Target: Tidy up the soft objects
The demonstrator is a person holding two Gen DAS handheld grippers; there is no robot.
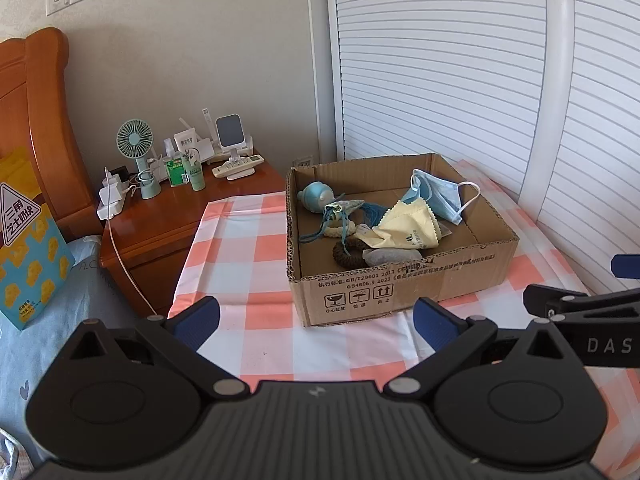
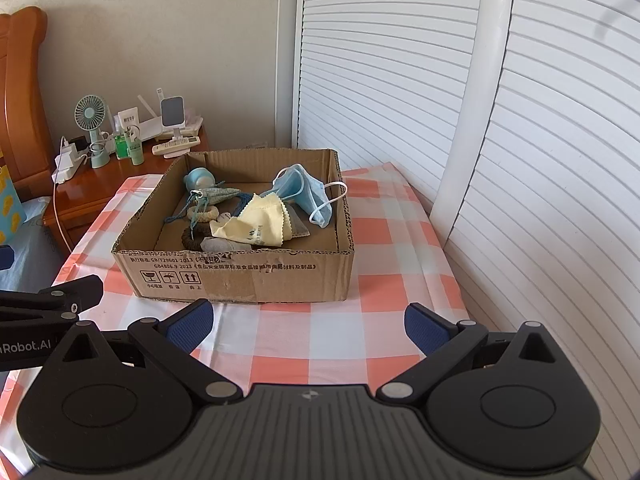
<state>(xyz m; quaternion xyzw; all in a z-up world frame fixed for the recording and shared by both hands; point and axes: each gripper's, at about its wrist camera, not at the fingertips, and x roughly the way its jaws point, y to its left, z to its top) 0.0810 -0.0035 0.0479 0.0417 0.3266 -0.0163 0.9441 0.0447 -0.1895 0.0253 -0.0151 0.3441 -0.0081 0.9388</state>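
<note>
An open cardboard box [image 1: 400,292] [image 2: 248,276] stands on the checked cloth. Inside lie a blue face mask [image 1: 436,196] [image 2: 308,192], a pale yellow cloth [image 1: 404,226] [image 2: 260,224], a light blue round toy [image 1: 316,196] [image 2: 199,179], a patterned pouch with blue cord [image 1: 344,210] [image 2: 218,194], a cream ring [image 2: 202,213], a dark braided ring [image 1: 348,254] [image 2: 191,238] and a grey sock [image 1: 390,258] [image 2: 224,245]. My left gripper [image 1: 316,322] is open and holds nothing, short of the box's near wall. My right gripper [image 2: 308,326] is open too, likewise in front of the box.
The table [image 2: 336,344] wears a pink and white checked cloth. A wooden nightstand [image 1: 160,220] at back left carries a small fan [image 1: 136,140], bottles, chargers and a remote. White louvred doors [image 2: 500,120] run along the right. A bed with a snack bag [image 1: 28,240] lies left.
</note>
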